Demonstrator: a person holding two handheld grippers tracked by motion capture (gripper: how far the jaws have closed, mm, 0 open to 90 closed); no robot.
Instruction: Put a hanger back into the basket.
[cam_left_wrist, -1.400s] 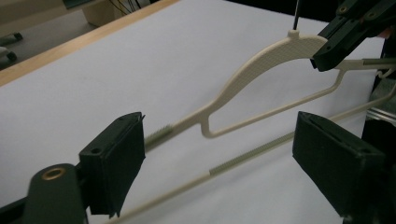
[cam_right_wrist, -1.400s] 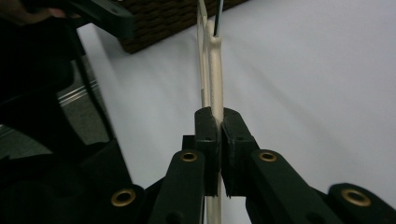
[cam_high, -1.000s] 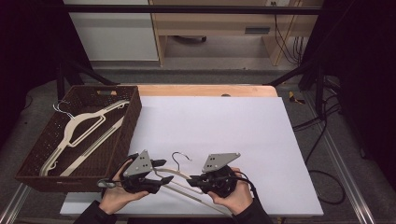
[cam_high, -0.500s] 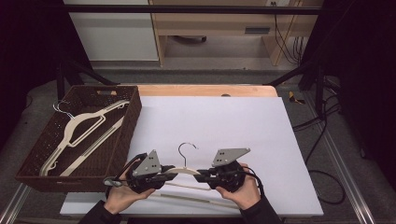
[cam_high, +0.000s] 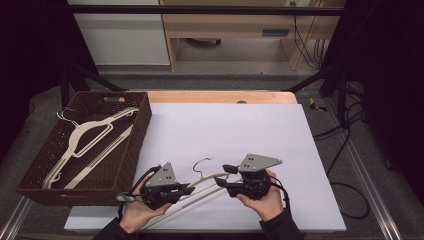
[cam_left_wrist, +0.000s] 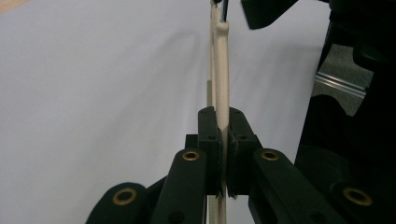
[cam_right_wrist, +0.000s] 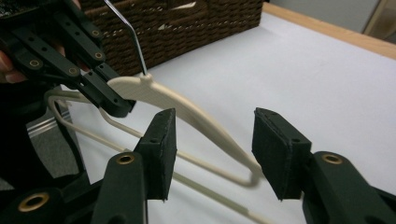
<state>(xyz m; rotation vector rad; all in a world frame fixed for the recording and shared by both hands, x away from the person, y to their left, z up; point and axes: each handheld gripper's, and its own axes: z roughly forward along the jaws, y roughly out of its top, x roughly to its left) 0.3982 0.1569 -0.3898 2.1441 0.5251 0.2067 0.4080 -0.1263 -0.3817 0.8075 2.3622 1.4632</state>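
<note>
My left gripper (cam_left_wrist: 223, 154) pinches the cream hanger (cam_high: 210, 181) on its shoulder, off the white table (cam_high: 260, 130). My right gripper (cam_right_wrist: 212, 149) stands spread, the hanger's other arm running slantwise between its jaws, apparently untouched. The hanger's far end is cut off.

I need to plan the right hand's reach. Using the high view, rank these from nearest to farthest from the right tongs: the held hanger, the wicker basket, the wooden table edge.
1. The held hanger, right at the right tongs, just to their left.
2. The wooden table edge, straight ahead at the far side.
3. The wicker basket, off to the left; its near wall makes this close to the table edge.
</note>
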